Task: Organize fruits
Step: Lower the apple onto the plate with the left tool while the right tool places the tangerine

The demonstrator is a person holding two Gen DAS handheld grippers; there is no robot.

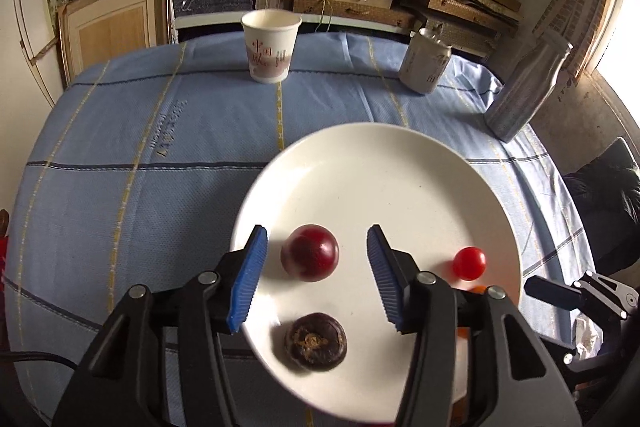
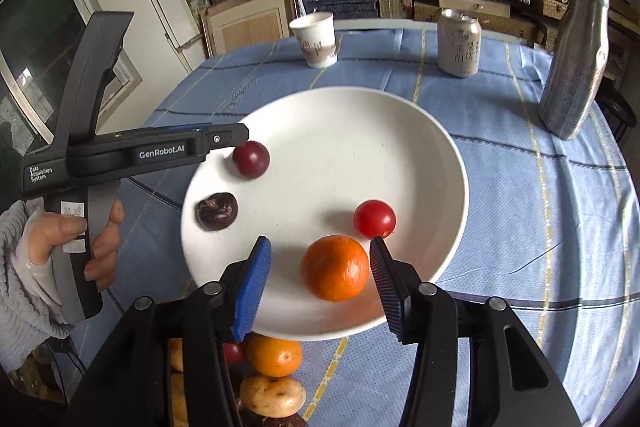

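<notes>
A white plate (image 1: 400, 163) lies on the blue checked cloth. My left gripper (image 1: 318, 231) is open, its blue pads (image 1: 248, 279) on either side of a dark red plum (image 1: 310, 253) without touching it. A dark brown fruit (image 1: 316, 347) lies nearer on the plate and a cherry tomato (image 1: 469, 262) to the right. My right gripper (image 2: 320, 241) is open around an orange (image 2: 335, 267) on the plate's (image 2: 420, 131) near side, with a wide gap at the left pad. In the right wrist view the left gripper (image 2: 224, 139) reaches in beside the plum (image 2: 251, 159), near the tomato (image 2: 374, 219) and brown fruit (image 2: 217, 211).
A paper cup (image 1: 271, 47), a drinks can (image 1: 425, 63) and a silver bottle (image 1: 528, 87) stand at the table's far side. Below the plate's near rim lie a second orange (image 2: 274, 355), a yellowish fruit (image 2: 272, 393) and a small red one (image 2: 234, 353). Shelves of boxes stand behind.
</notes>
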